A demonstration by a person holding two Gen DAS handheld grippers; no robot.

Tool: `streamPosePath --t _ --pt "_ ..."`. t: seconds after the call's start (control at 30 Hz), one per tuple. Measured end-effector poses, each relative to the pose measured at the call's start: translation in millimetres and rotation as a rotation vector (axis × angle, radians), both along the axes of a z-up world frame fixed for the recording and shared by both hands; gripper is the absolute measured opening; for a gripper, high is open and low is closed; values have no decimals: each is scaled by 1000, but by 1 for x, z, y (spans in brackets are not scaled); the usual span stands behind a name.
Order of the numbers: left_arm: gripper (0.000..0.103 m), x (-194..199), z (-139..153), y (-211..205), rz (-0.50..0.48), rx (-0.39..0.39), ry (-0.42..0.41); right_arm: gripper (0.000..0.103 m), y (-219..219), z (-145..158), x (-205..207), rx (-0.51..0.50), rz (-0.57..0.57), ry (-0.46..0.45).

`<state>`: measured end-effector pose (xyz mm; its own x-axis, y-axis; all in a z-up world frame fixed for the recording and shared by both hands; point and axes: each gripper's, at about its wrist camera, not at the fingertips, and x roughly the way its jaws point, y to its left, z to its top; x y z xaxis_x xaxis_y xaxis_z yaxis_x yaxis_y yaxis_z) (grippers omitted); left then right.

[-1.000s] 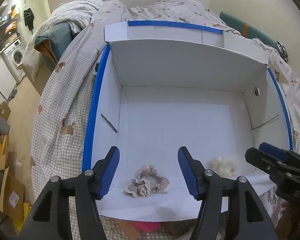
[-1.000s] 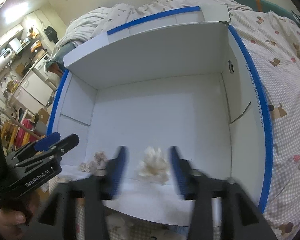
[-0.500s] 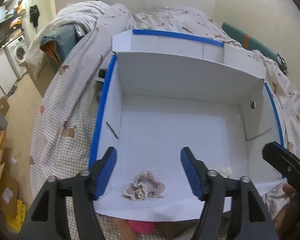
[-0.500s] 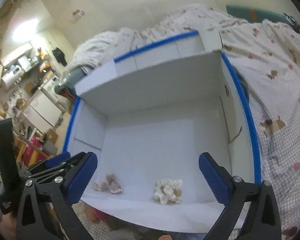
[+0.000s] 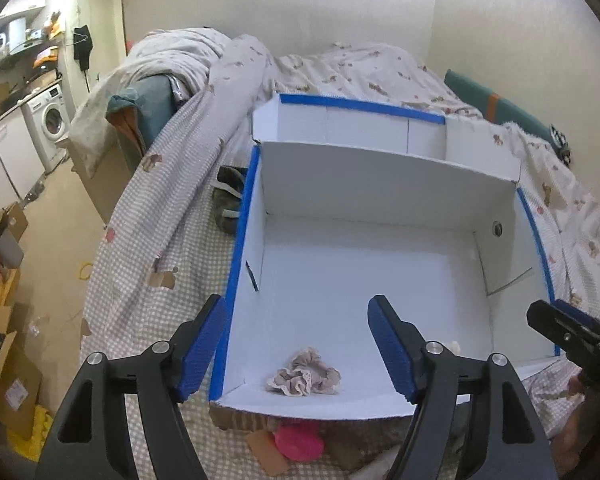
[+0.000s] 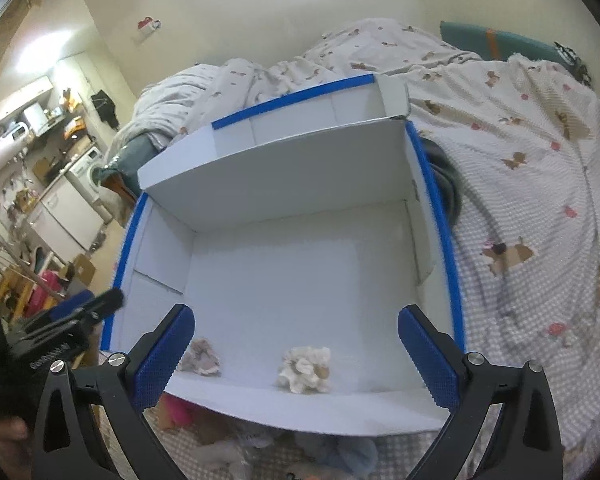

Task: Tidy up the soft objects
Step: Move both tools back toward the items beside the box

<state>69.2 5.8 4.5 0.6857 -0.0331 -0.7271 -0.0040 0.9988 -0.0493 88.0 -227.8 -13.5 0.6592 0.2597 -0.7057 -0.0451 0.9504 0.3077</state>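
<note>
Left tongs (image 5: 296, 346) just widening, empty, right tongs (image 6: 296, 354) spread apart, empty, pink scrunchie (image 5: 304, 374) and cream scrunchie (image 6: 306, 368) near box (image 5: 364, 276) front, on bed (image 5: 160, 216)

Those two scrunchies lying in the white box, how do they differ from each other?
The pinkish-beige scrunchie is a dusty mauve with a pale lace edge, while the cream scrunchie is off-white all over. The pinkish-beige scrunchie lies nearer the box's left wall; the cream scrunchie lies further right, nearer the middle of the front edge. Both are ruffled fabric rings resting loose on the box floor near its front, held by neither gripper.
</note>
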Motion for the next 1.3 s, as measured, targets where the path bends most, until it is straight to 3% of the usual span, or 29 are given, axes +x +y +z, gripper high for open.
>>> streamPosePath --t 0.1,0.23,0.47,0.7,0.97,1.3 --pt "70 -11 3 7 25 -14 -27 103 -4 2 -7 -7 -27 2" --pt "70 -22 3 9 28 28 -12 103 -4 2 -14 -56 -67 24" --pt "70 -41 2 16 -5 21 3 103 1 8 -38 -90 -49 -23" --pt "70 -47 -3 16 -5 18 20 103 -2 -5 -49 -68 -29 36" --pt "70 -47 -16 26 37 3 127 103 -4 -12 -56 -88 7 74" --pt "70 -60 -26 39 91 66 158 103 -24 -28 -55 -61 -70 170"
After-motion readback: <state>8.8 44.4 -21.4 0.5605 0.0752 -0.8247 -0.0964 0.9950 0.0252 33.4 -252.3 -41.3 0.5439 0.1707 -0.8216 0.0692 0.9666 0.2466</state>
